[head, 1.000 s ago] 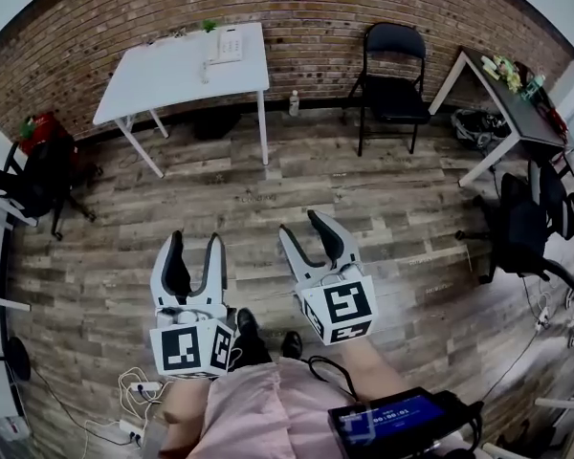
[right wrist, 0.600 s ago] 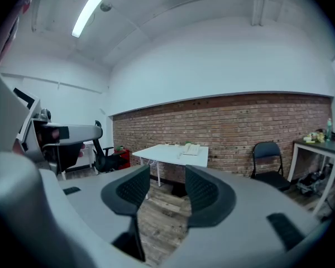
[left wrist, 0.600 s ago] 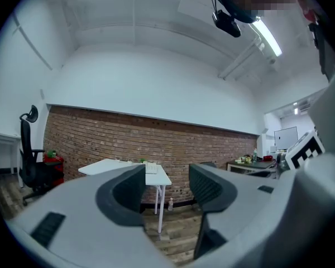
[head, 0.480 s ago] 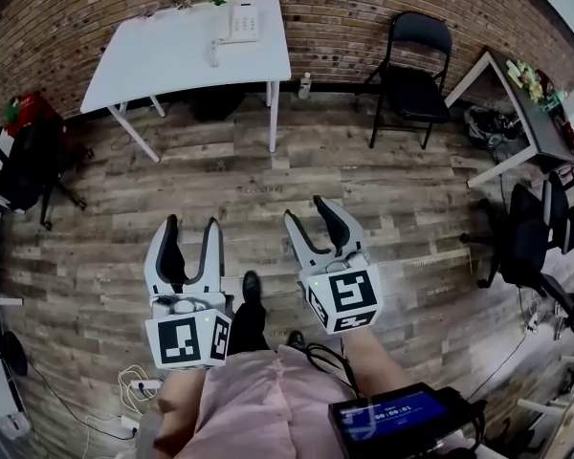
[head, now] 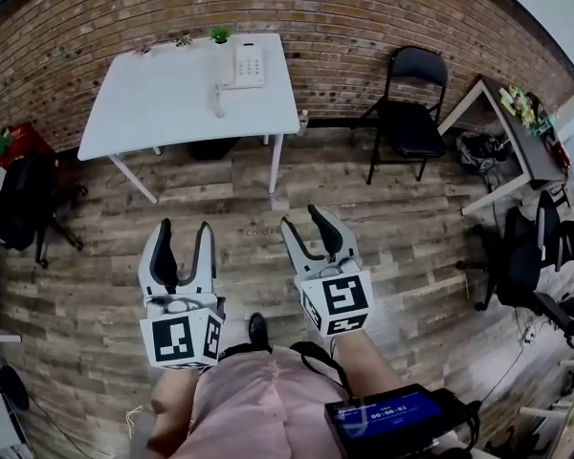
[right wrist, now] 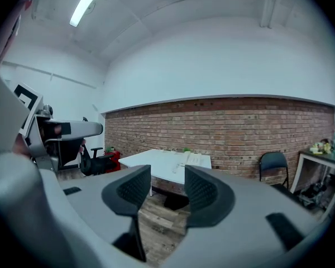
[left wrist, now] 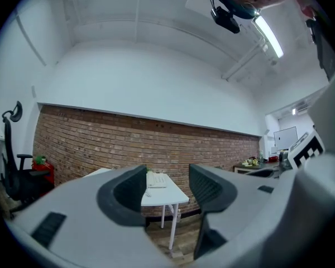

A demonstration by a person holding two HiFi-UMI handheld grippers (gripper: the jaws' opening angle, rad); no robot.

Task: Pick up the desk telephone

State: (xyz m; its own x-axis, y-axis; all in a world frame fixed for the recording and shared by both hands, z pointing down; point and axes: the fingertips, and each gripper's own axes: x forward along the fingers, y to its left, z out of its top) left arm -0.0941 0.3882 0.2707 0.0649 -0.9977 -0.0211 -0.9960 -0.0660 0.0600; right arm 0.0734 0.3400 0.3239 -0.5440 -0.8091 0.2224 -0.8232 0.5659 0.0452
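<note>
A white desk telephone (head: 246, 65) lies near the back right corner of a white table (head: 163, 98) by the brick wall, its handset (head: 217, 100) off to its left on the tabletop. In the left gripper view the telephone (left wrist: 157, 179) shows far off between the jaws. The right gripper view has the telephone (right wrist: 197, 161) on the distant table too. My left gripper (head: 180, 244) and right gripper (head: 309, 228) are held side by side over the wooden floor, well short of the table. Both are open, with nothing between the jaws.
A black folding chair (head: 408, 113) stands right of the table. A second table (head: 513, 132) with clutter is at the far right, with black office chairs (head: 526, 256) near it. Another office chair (head: 19, 199) and a red object (head: 8, 143) are at the left. A small plant (head: 219, 34) sits behind the telephone.
Both grippers and the head have advanced toward the white table, which now appears larger and nearer. The jaws look unchanged.
</note>
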